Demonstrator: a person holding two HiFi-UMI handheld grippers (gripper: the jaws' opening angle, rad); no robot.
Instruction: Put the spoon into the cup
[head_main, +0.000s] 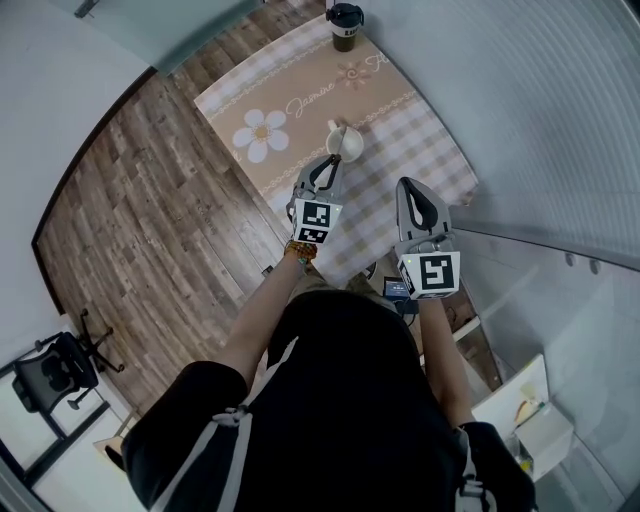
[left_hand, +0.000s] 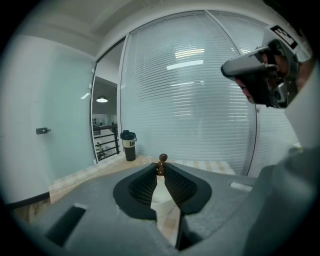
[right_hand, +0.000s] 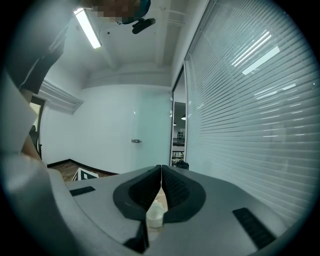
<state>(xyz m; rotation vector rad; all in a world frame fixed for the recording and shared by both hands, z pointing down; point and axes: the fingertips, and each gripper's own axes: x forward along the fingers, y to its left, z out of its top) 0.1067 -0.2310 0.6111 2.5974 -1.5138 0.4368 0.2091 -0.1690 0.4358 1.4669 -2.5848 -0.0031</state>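
**Left gripper (head_main: 330, 163) clenched on the spoon (left_hand: 161, 164) handle, at the white cup (head_main: 349, 147).**
Judged best: lower the spoon straight down inside the rim, handle upright, then loosen. The right gripper (head_main: 408, 185), jaws together, hangs apart. The jaws hide the spoon's bowl; the pale shape (right_hand: 155, 215) beneath the right jaws is unclear.

The cloth-covered table (head_main: 420, 150) carries a white cup (head_main: 347, 143) and dark tumbler (head_main: 345, 24).
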